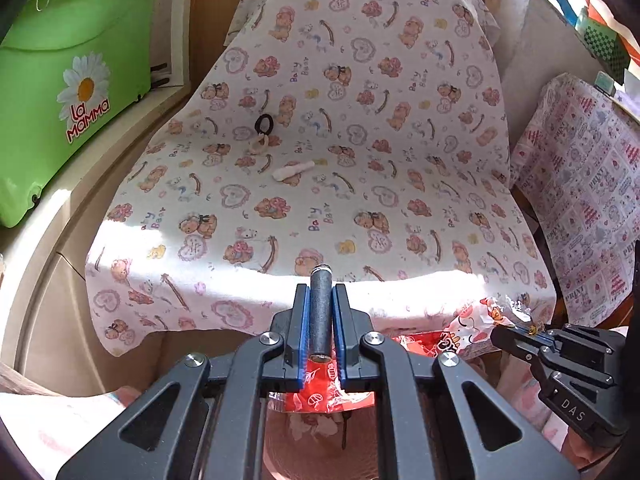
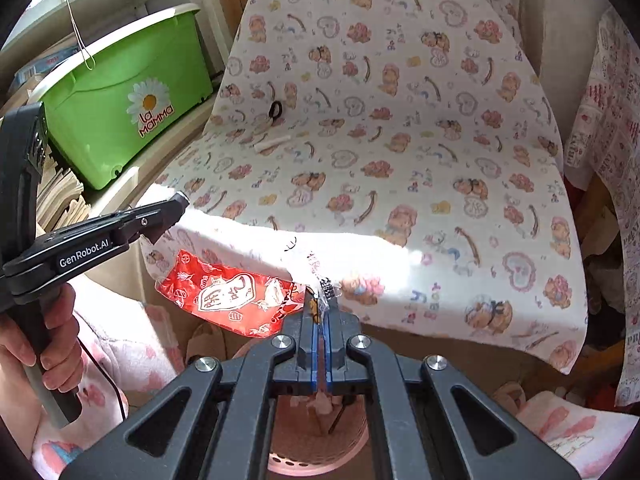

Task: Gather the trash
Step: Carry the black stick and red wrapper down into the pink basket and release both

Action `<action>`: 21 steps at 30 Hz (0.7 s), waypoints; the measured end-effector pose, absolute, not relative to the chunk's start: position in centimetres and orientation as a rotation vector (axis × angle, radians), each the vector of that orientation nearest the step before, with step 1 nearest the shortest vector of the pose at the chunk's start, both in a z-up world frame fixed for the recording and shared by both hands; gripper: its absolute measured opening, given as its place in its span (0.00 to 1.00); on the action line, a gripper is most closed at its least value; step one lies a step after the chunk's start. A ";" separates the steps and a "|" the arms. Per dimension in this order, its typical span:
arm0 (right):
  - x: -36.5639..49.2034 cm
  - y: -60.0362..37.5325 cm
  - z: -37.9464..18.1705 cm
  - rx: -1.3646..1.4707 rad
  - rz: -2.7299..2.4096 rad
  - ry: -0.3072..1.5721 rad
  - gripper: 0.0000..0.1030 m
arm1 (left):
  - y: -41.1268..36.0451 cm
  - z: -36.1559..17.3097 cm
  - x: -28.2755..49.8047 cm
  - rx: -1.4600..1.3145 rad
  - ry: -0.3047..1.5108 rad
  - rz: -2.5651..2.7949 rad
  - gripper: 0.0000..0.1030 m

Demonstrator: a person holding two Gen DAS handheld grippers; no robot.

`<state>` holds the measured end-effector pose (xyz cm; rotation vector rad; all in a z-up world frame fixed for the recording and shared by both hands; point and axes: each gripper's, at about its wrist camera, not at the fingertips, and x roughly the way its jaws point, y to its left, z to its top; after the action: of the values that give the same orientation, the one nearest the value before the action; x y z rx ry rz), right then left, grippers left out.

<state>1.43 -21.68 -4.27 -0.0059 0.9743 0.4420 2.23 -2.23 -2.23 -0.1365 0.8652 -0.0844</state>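
A green plastic tub [image 1: 60, 92] marked "La Mamma" is seen on a shelf left of the chair [image 1: 320, 140], which is draped in a teddy-bear print cloth. On the chair seat, toward its left side, a black hair tie [image 1: 264, 123] is noted, with a small white stick-like scrap [image 1: 289, 171] lying just nearer the front edge. The left gripper [image 1: 320, 320] is clamped on a dark cylindrical battery-like object [image 1: 321, 312], held over the chair's front edge. Below that edge a red snack wrapper [image 2: 228, 296] is seen hanging, its clear crinkled end pinched in the fully closed right gripper [image 2: 319, 312]. A pink perforated basket [image 2: 320, 436] is seen beneath both grippers, in front of the chair. A second patterned cloth [image 1: 580, 200] is draped to the chair's right.
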 end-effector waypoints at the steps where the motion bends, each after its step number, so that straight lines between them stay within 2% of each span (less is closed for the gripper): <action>1: 1.3 -21.7 -4.6 -0.015 0.439 0.983 0.02 | -2.4 -2.5 2.0 -0.138 0.865 -0.083 0.10; 8: 1.8 -21.5 -7.5 -0.058 0.398 1.066 0.02 | -4.6 -6.3 1.8 -0.043 0.952 -0.110 0.10; 21: 2.5 -19.7 -14.4 -0.096 0.396 1.286 0.02 | -5.8 -16.4 2.7 -0.074 1.398 -0.128 0.10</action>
<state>2.53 -19.67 -14.41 -0.0965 1.2856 0.3959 2.66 -5.80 -16.41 -0.0736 1.3977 -0.1285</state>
